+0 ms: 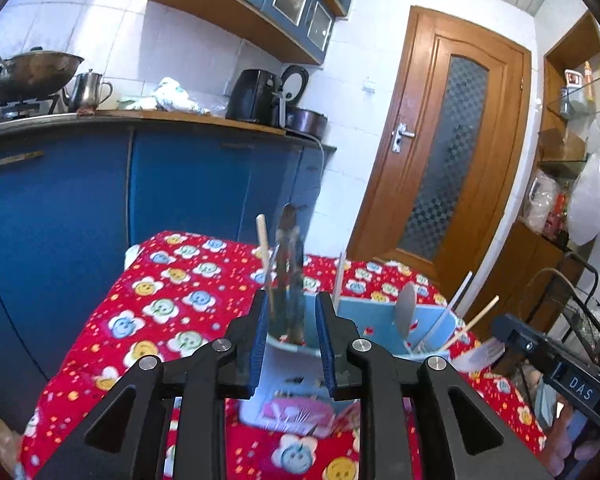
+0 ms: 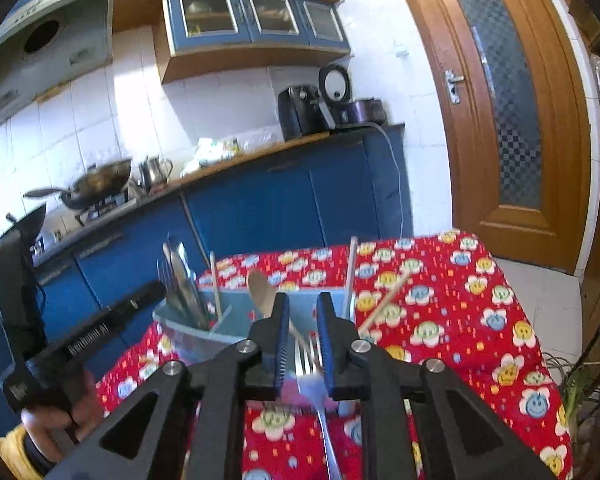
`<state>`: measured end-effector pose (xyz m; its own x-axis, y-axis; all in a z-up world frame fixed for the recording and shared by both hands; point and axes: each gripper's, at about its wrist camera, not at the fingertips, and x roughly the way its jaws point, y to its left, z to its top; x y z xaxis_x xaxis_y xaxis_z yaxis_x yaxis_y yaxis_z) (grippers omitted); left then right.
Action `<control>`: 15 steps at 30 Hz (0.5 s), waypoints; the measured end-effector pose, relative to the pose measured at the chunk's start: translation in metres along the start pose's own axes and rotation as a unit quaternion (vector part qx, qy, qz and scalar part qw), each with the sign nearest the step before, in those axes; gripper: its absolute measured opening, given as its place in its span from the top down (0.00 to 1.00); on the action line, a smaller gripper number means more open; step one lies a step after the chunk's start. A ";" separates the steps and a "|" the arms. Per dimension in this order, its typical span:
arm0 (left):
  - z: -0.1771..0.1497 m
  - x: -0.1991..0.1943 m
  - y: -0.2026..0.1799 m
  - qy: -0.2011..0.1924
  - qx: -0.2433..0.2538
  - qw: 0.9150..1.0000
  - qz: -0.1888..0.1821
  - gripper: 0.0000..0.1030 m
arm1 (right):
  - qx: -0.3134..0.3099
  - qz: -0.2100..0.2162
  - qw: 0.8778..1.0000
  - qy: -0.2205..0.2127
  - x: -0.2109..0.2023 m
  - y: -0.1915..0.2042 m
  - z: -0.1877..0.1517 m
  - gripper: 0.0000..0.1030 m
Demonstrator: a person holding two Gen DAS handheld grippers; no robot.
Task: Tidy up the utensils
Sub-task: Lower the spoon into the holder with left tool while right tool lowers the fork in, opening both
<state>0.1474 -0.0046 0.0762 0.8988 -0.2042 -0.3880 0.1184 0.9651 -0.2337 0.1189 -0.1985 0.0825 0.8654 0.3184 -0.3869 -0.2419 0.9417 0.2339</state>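
A light blue divided utensil holder (image 1: 374, 312) (image 2: 236, 312) stands on the red flowered tablecloth (image 1: 160, 304) (image 2: 460, 320). It holds metal utensils (image 1: 290, 280) (image 2: 184, 280), chopsticks (image 1: 265, 256) and a spoon (image 1: 405, 310) (image 2: 262, 292). My left gripper (image 1: 293, 340) is open, its blue pads either side of the holder's left compartment, gripping nothing. My right gripper (image 2: 303, 344) is partly open just before the holder, and a metal fork (image 2: 312, 376) lies between its pads, prongs toward the holder; whether it is gripped is unclear.
Blue kitchen cabinets (image 1: 80, 200) with a wok (image 1: 32, 74), kettle and air fryer (image 1: 256, 94) stand behind the table. A wooden door (image 1: 452, 140) is at the right. Shelves and a wire rack (image 1: 580, 312) flank the table's right side.
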 end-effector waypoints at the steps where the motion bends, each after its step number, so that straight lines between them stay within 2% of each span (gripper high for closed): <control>1: -0.001 -0.001 0.001 0.005 0.003 1.000 0.004 0.77 | -0.010 -0.006 1.000 0.000 -0.002 0.002 -0.001 0.82; 4: -0.004 -0.006 0.005 0.016 0.008 1.000 0.020 0.77 | -0.013 -0.007 1.000 0.004 -0.007 0.005 -0.002 0.79; 10: -0.013 -0.014 0.012 0.037 0.014 0.999 0.025 0.77 | -0.019 -0.004 1.000 0.007 -0.014 0.011 -0.006 0.78; 15: -0.020 -0.014 0.014 0.046 0.022 0.998 0.026 0.77 | -0.022 -0.017 0.999 0.037 -0.010 0.012 -0.020 0.78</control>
<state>0.1278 0.0090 0.0610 0.8615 -0.1652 -0.4802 0.0916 0.9807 -0.1730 0.0983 -0.1882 0.0714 0.8395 0.2919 -0.4584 -0.2335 0.9554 0.1807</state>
